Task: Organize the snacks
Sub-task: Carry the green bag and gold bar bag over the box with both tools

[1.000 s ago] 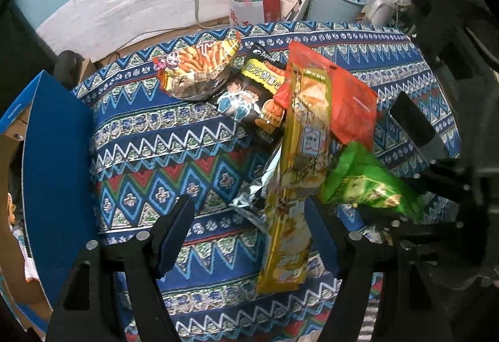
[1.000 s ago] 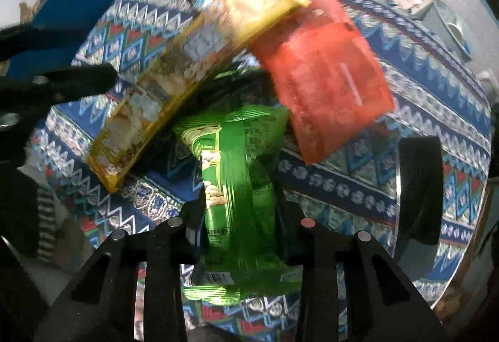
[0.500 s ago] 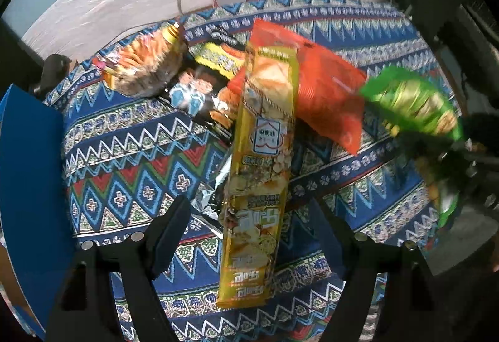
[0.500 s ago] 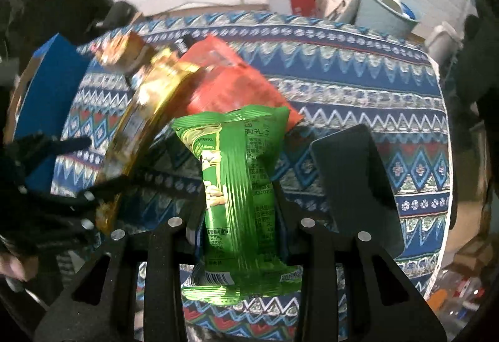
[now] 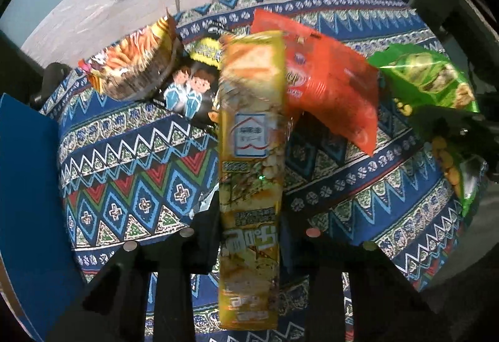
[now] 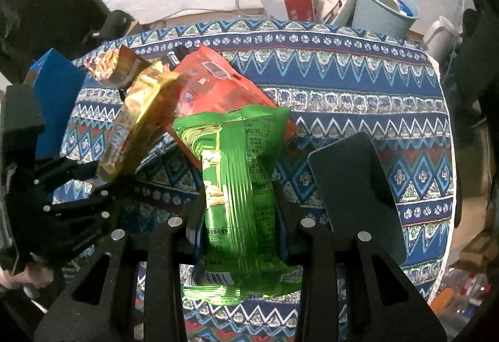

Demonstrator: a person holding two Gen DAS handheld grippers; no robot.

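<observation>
Left gripper (image 5: 249, 226) fingers pinch long yellow packet (image 5: 251, 136), raised over bench (image 5: 131, 161). Right gripper (image 6: 240, 211) fingers clamp green bag (image 6: 240, 186), level, above bench's near edge.

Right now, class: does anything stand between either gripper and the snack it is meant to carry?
No. The left gripper already clamps the yellow snack pack, and the right gripper clamps the green snack bag.

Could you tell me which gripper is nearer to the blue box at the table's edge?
Left. The left gripper, shut on the yellow pack, is right beside the blue box; the right gripper, holding the green bag, is across the table.
</observation>
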